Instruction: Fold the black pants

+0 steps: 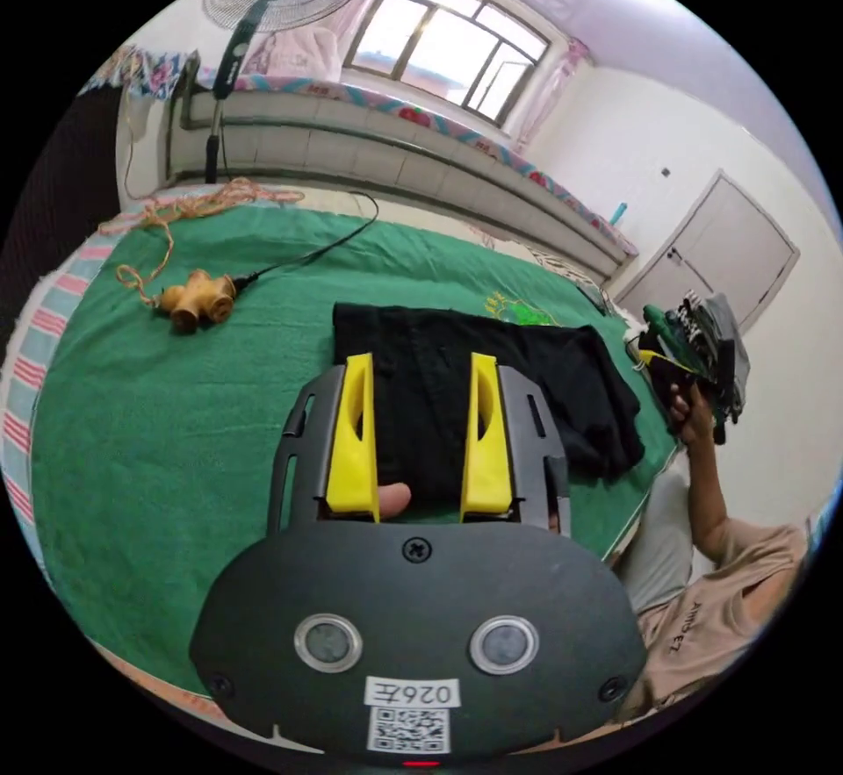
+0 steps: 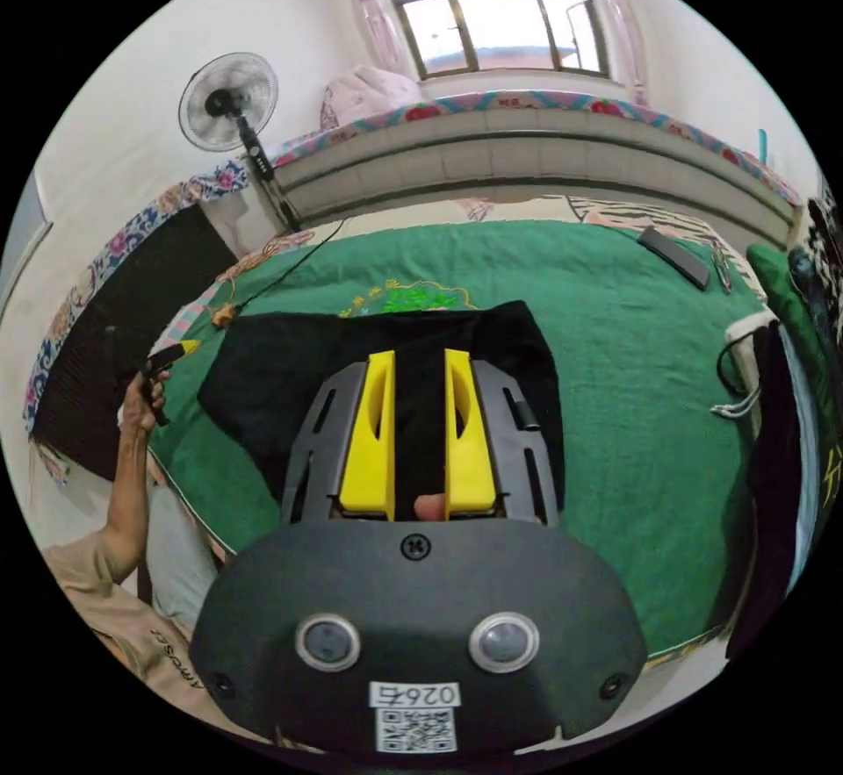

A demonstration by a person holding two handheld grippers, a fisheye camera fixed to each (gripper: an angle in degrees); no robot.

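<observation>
black pants (image 1: 492,389) lie folded on the green blanket (image 1: 176,424), so the left gripper (image 1: 420,371) and right gripper (image 2: 420,362) hang above with jaws apart, holding nothing.

The black pants (image 1: 492,389) (image 2: 369,362) lie flat on the green blanket (image 1: 176,424) (image 2: 650,389), already folded into a rough rectangle. They sit near the blanket's front edge, with one end neat and square and the other end bunched and slightly rumpled.
</observation>
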